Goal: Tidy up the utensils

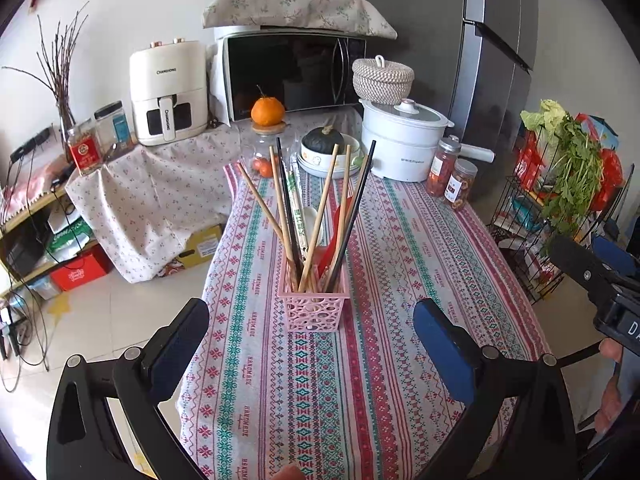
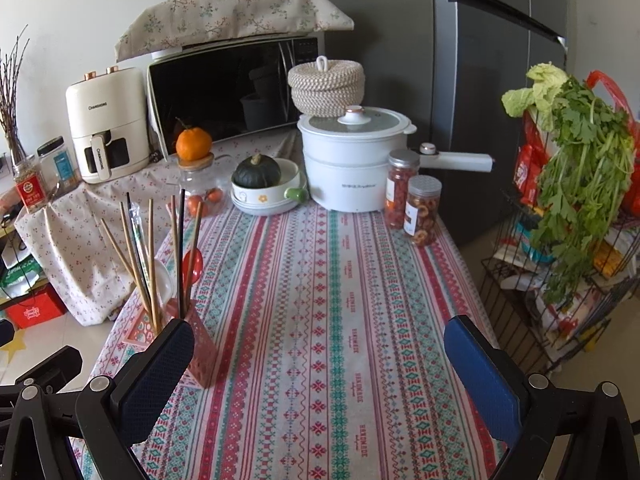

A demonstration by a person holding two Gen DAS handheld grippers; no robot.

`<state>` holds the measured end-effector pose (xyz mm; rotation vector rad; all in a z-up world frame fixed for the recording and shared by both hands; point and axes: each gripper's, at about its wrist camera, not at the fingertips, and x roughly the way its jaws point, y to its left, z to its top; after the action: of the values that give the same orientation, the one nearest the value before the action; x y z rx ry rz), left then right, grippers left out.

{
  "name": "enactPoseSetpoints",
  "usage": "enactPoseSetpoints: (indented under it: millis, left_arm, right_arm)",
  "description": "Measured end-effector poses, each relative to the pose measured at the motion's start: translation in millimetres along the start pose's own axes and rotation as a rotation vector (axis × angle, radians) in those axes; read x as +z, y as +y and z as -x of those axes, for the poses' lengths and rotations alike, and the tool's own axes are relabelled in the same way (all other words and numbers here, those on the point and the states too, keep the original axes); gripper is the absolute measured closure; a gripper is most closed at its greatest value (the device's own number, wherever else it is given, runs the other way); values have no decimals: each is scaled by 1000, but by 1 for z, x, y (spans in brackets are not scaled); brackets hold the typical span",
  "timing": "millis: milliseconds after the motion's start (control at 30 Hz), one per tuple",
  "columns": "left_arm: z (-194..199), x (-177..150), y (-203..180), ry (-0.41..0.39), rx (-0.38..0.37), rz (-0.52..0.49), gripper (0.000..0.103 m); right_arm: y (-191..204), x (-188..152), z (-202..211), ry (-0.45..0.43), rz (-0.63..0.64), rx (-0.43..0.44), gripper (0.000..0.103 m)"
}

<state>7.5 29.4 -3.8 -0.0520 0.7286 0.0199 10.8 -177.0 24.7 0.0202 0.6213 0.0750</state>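
A pink perforated utensil holder stands on the patterned tablecloth, filled with wooden and black chopsticks, a wrapped pair, a white spoon and a red spoon. My left gripper hovers just in front of the holder, open, nothing between its fingers. In the right wrist view the same holder sits at the left, partly hidden behind my left finger. My right gripper is wide open over bare tablecloth, to the right of the holder.
At the table's far end stand a white pot, two snack jars, a bowl with a squash and a jar topped by an orange. A microwave and air fryer stand behind. A wire rack with greens flanks the right edge.
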Motion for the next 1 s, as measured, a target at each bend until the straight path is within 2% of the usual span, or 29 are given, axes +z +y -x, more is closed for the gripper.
enactPoseSetpoints:
  millis: [233,1000]
  left_arm:
    - [5,-3,-1,-12,7,0,0]
    - [1,-3,-2,-9,14,4,0]
  right_arm:
    - [-4,-9,10,4,-6,-34,0]
    - [7,-11,1,26,12,-20,0]
